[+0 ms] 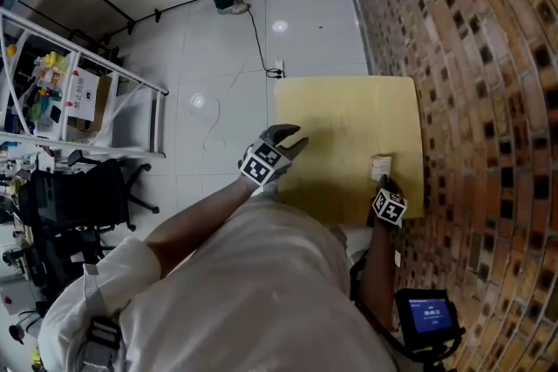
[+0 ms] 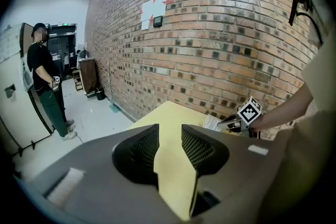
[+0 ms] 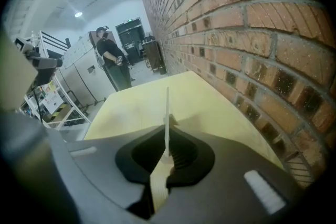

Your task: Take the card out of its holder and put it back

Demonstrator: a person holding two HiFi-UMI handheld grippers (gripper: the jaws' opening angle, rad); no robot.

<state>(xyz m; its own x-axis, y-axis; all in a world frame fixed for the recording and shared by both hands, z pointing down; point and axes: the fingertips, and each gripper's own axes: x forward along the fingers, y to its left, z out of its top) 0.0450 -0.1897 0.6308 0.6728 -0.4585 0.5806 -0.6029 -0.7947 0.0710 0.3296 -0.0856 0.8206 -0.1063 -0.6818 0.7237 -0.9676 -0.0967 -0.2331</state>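
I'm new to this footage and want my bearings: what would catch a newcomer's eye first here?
A pale yellow table set against a brick wall dominates the scene. Near the table's wall side, the right tool is shut on a thin white card, seen edge-on in the right gripper view. The left tool hovers open and empty over the table's near left part.
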